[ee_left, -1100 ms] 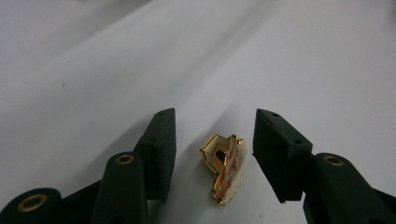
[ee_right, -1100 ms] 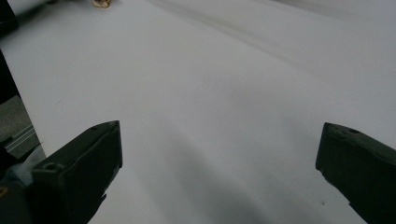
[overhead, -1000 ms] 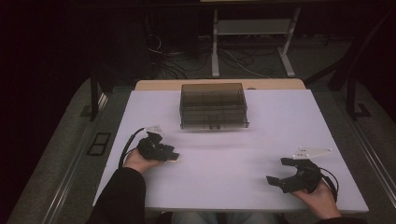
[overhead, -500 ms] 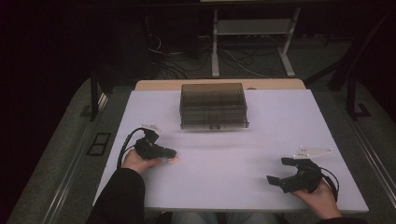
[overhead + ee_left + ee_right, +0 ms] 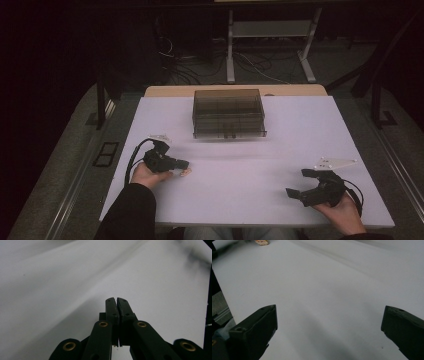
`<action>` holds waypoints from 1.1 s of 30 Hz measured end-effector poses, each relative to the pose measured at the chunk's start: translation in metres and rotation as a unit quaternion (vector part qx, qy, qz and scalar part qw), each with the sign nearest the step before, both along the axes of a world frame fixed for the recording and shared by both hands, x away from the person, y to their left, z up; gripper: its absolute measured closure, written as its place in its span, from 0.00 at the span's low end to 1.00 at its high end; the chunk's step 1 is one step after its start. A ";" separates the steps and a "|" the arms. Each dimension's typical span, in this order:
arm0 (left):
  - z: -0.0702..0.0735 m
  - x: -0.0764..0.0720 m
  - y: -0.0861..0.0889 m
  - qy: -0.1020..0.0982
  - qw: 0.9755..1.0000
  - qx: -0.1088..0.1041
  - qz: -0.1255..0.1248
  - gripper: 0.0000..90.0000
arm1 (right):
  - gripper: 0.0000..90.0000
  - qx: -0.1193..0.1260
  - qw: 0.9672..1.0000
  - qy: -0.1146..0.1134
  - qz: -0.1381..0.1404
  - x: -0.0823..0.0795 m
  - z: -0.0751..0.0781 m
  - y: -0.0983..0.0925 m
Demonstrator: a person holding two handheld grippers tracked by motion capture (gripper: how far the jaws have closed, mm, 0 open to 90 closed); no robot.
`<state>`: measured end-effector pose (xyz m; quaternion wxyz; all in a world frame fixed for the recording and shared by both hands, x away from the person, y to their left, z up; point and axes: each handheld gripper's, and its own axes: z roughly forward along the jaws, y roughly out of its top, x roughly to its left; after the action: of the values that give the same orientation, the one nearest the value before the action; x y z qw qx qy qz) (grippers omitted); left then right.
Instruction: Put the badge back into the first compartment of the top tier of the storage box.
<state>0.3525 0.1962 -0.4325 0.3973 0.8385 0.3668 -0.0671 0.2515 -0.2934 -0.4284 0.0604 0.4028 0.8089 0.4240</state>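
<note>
Your left gripper point(image 5: 184, 163) rests low over the near left part of the white worktop point(image 5: 280, 150), held in your left hand point(image 5: 146, 175), and it aims toward the middle of the board. In the left gripper view its two black fingers point(image 5: 111, 308) are pressed flat together with nothing between them, over bare white surface. A small pale orange object point(image 5: 186, 172) lies on the worktop just beside that gripper's tip; what it is cannot be told.

Your right gripper point(image 5: 300, 182) sits near the front right corner, held in your right hand point(image 5: 345, 212). Its fingers point(image 5: 254, 327) stand wide apart and empty.

A smoky, see-through plastic box point(image 5: 228, 113) with its lid shut stands at the far middle of the worktop, well apart from both grippers.
</note>
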 end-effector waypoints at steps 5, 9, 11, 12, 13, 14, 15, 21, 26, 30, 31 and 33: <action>0.001 -0.001 -0.001 -0.001 1.000 0.002 0.004 0.98 | 0.00 0.000 1.000 0.000 -0.001 0.000 0.000 0.000; 0.002 -0.001 -0.001 0.004 1.000 0.007 -0.002 0.98 | 0.00 -0.001 1.000 -0.001 0.000 0.000 0.000 0.000; 0.003 -0.001 -0.001 0.005 1.000 0.009 -0.004 0.98 | 0.00 -0.001 1.000 -0.001 0.000 0.000 0.000 0.000; 0.003 -0.002 -0.002 0.005 1.000 0.008 -0.002 0.98 | 0.00 -0.001 1.000 -0.001 0.000 0.000 0.000 0.000; 0.003 -0.002 -0.002 0.005 1.000 0.008 -0.003 0.98 | 0.00 -0.001 1.000 -0.001 0.000 0.000 0.000 0.000; 0.004 -0.002 -0.002 0.004 1.000 0.011 -0.006 0.98 | 0.00 -0.001 1.000 -0.001 0.000 0.000 0.000 0.000; 0.004 -0.002 -0.002 0.003 1.000 0.012 -0.007 0.98 | 0.00 -0.001 1.000 -0.001 0.000 0.000 0.000 0.000; 0.007 -0.004 -0.001 0.004 1.000 0.006 -0.006 0.97 | 0.00 0.000 1.000 -0.001 0.000 0.000 0.000 0.000; 0.014 -0.003 -0.001 -0.003 1.000 0.008 -0.010 0.97 | 0.00 0.000 1.000 -0.001 0.000 0.000 0.000 0.000; 0.019 -0.003 -0.001 -0.007 1.000 0.005 -0.009 0.97 | 0.00 0.000 1.000 -0.002 0.000 0.000 0.000 0.000; 0.019 -0.003 -0.001 -0.007 1.000 0.005 -0.011 0.97 | 0.00 0.001 1.000 -0.002 -0.001 0.000 0.000 0.000; 0.021 -0.003 -0.001 -0.009 1.000 0.007 -0.011 0.97 | 0.00 0.001 1.000 0.000 -0.001 -0.001 0.000 0.000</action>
<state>0.3493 0.1948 -0.4114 0.3938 0.8459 0.3544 -0.0618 0.2507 -0.2935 -0.4279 0.0604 0.4041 0.8077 0.4250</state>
